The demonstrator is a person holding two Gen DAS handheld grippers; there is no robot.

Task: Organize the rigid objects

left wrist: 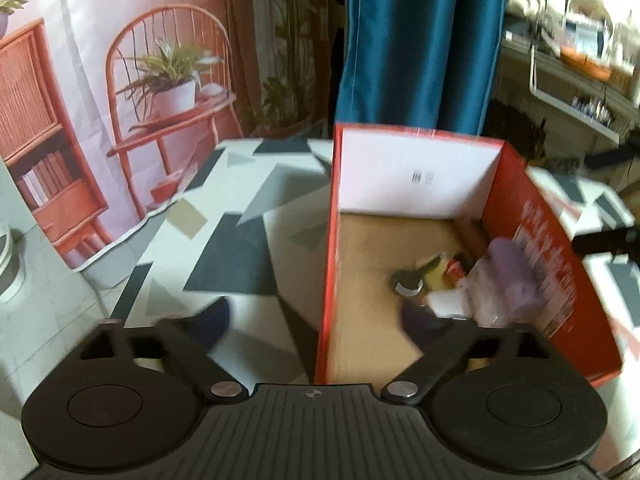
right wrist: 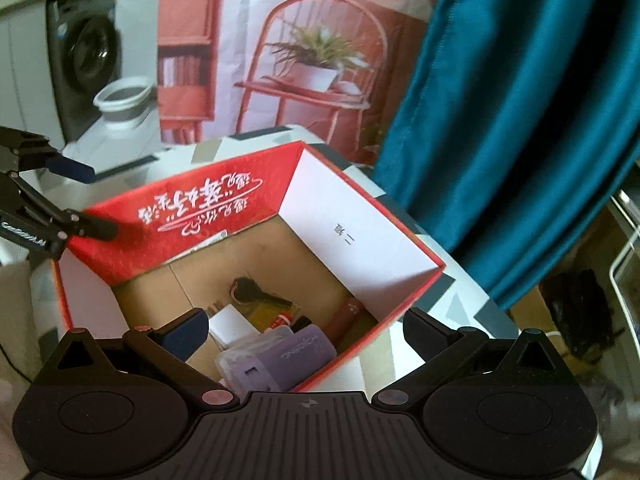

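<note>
A red cardboard box (left wrist: 532, 248) with white inner walls stands open on the patterned table; it also shows in the right wrist view (right wrist: 224, 216). Inside lie a purple device (right wrist: 280, 356), a white block (right wrist: 232, 326), a black key-like object (right wrist: 250, 294), a red tube (right wrist: 346, 316) and other small items, bunched in one corner (left wrist: 480, 280). My left gripper (left wrist: 316, 320) is open and empty, straddling the box's near left wall. My right gripper (right wrist: 304, 332) is open and empty above the box's near corner. The left gripper shows at the left of the right wrist view (right wrist: 86, 200), at the box rim.
The table (left wrist: 224, 240) has a grey, black and white geometric cover. A printed backdrop (left wrist: 120, 80) and a teal curtain (left wrist: 416, 40) hang behind. A white bucket (right wrist: 124, 100) and a washing machine (right wrist: 88, 52) stand at the left. Cluttered shelves (left wrist: 580, 60) lie to the right.
</note>
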